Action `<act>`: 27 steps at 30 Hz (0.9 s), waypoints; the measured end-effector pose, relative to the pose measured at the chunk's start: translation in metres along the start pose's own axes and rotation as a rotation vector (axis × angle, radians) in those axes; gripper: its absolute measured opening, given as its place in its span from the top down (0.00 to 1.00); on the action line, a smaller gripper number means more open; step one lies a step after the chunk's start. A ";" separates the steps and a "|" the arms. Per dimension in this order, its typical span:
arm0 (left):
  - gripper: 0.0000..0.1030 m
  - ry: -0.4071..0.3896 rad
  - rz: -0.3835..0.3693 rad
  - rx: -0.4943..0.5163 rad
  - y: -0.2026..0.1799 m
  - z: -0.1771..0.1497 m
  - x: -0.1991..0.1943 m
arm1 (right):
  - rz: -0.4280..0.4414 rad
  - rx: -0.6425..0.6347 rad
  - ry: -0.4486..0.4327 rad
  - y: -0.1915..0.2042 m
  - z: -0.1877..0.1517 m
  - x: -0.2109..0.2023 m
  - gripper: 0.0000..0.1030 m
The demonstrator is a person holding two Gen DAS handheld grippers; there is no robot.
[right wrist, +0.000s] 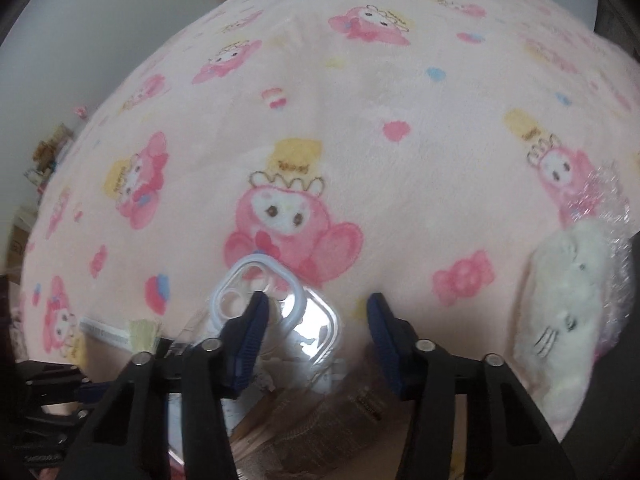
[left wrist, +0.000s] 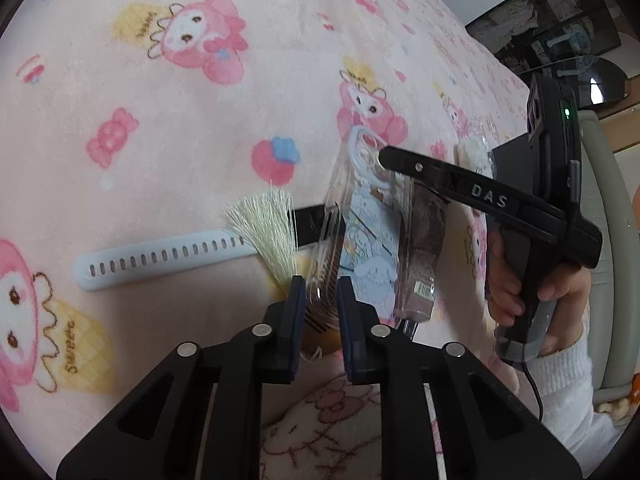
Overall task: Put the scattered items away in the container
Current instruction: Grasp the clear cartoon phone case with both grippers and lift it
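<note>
A clear phone case with a cartoon insert lies flat beside a brown packet, a white perforated strap and a tasselled comb — scattered close together.

Hidden, cropped and unclear parts across two wrist views.

The left gripper covers the lower end of a wrapped comb, so contact is uncertain. A tassel hides part of the white watch strap. The right gripper blocks part of the clear phone case. The white plush toy is cut off at the frame's edge, and the items beneath the fingers are blurred.
</note>
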State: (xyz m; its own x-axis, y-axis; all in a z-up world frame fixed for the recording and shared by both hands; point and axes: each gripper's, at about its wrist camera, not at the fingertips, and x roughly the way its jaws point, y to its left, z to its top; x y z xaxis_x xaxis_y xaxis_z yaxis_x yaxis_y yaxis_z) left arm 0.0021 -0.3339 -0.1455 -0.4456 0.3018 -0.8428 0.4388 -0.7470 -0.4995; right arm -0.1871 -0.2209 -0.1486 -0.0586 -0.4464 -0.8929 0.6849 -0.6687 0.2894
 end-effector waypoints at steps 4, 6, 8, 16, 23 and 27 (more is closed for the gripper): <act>0.93 -0.022 0.020 -0.030 0.007 0.007 -0.008 | 0.069 -0.027 0.045 0.010 -0.008 -0.008 0.65; 0.91 -0.008 0.035 -0.019 0.009 0.004 -0.013 | 0.030 -0.069 0.033 0.019 -0.012 -0.016 0.65; 0.82 0.026 0.011 -0.010 0.018 -0.004 -0.020 | 0.019 -0.078 0.029 0.021 -0.012 -0.022 0.65; 0.79 0.107 -0.056 0.007 0.026 -0.020 -0.007 | 0.051 -0.049 0.034 0.006 -0.001 -0.002 0.63; 0.83 -0.015 -0.032 -0.066 0.040 -0.008 -0.027 | 0.077 -0.021 0.071 0.005 -0.012 -0.009 0.60; 0.82 -0.107 0.013 -0.135 0.058 0.003 -0.045 | 0.109 -0.029 0.109 0.013 -0.034 -0.019 0.60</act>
State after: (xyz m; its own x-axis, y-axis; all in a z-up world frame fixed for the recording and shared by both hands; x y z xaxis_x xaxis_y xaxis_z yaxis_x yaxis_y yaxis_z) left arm 0.0453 -0.3931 -0.1358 -0.5165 0.2222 -0.8270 0.5427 -0.6620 -0.5169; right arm -0.1527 -0.2006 -0.1392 0.0957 -0.4471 -0.8894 0.7039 -0.6013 0.3780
